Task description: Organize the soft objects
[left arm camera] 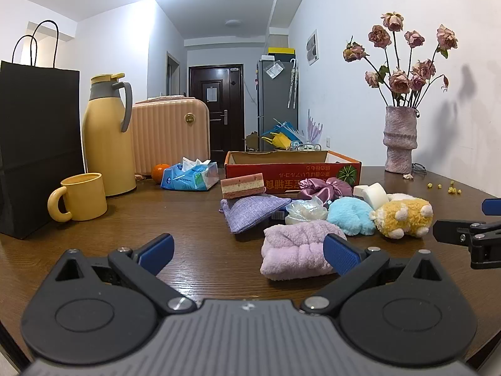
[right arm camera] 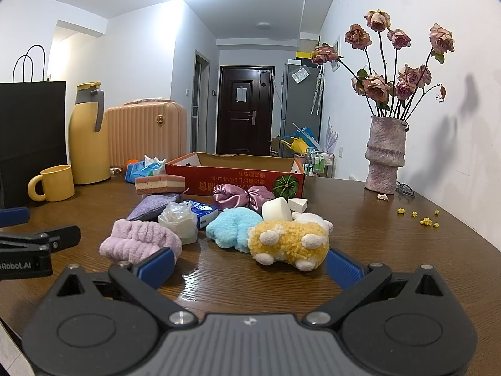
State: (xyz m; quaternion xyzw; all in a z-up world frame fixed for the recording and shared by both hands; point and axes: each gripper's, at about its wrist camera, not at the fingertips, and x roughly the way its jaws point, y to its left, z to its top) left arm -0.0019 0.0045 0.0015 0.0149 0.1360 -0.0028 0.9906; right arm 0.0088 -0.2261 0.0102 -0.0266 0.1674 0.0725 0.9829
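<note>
Soft objects lie heaped on the wooden table (left arm camera: 194, 219), directly in front of the red cardboard box (left arm camera: 292, 170), my landmark. Left wrist view: I hold the left gripper (left arm camera: 249, 255) with its jaws spread wide and empty; its right blue pad sits in front of the lilac fleece towel (left arm camera: 297, 249), nearest me from the box. Between towel and box lie a purple linen pouch (left arm camera: 250, 211), a blue plush (left arm camera: 352, 214), a yellow plush toy (left arm camera: 404, 217), a satin scrunchie (left arm camera: 324, 186) and a pink layered sponge (left arm camera: 242, 185). The box front carries inverted white characters that I cannot read and a green pumpkin graphic. Left of the box stand a tissue pack (left arm camera: 189, 175), a yellow mug (left arm camera: 80, 197) and a yellow thermos (left arm camera: 108, 134).

Right wrist view: the right gripper (right arm camera: 250, 264) is likewise spread and empty, with the yellow plush toy (right arm camera: 289, 242) just beyond its pads, box-side. The left gripper's body (right arm camera: 28, 250) at the left edge reads "Robot.AI". Right of the box stands a vase (right arm camera: 385, 156).
</note>
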